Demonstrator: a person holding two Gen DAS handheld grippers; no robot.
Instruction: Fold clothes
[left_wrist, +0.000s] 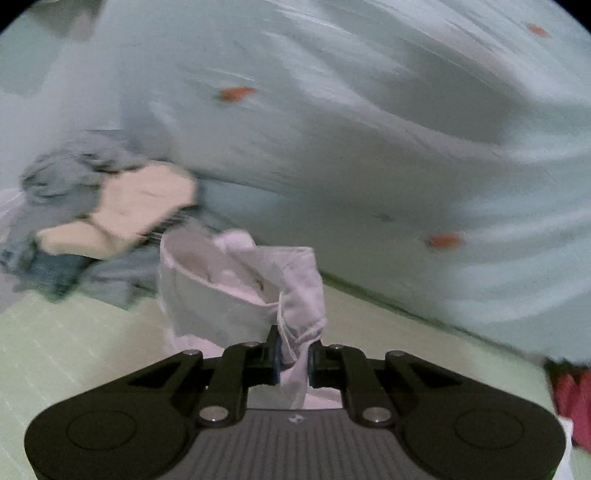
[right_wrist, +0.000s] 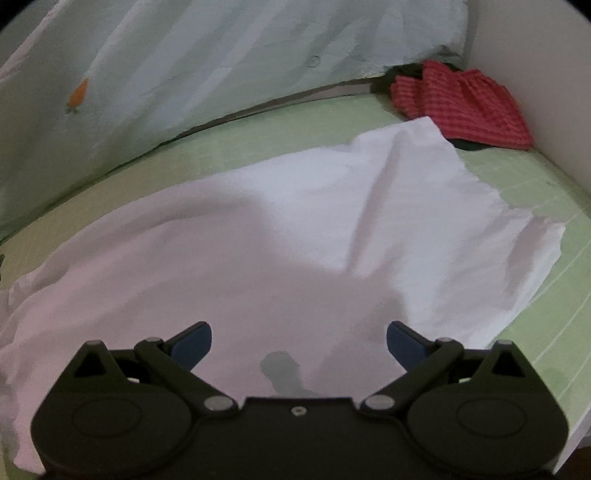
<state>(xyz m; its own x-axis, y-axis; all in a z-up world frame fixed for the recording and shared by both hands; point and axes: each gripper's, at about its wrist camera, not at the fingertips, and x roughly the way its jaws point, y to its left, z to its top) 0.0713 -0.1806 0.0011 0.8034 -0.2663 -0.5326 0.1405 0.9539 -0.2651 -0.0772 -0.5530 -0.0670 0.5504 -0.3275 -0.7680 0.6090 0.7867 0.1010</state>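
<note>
Left gripper (left_wrist: 294, 363) clamped on a bunched edge of the white garment (right_wrist: 258, 236), lifted off the mat (right_wrist: 535, 295). Right gripper (right_wrist: 299, 341) spread wide above the cloth, holding nothing. Garment lying rumpled across the mat's middle, far corner near the red cloth (right_wrist: 461, 107) at the mat's back corner. No fold made yet, by the look; spreading and every fold still to do. Heap of other clothes (left_wrist: 107, 218) waiting unfolded.
</note>
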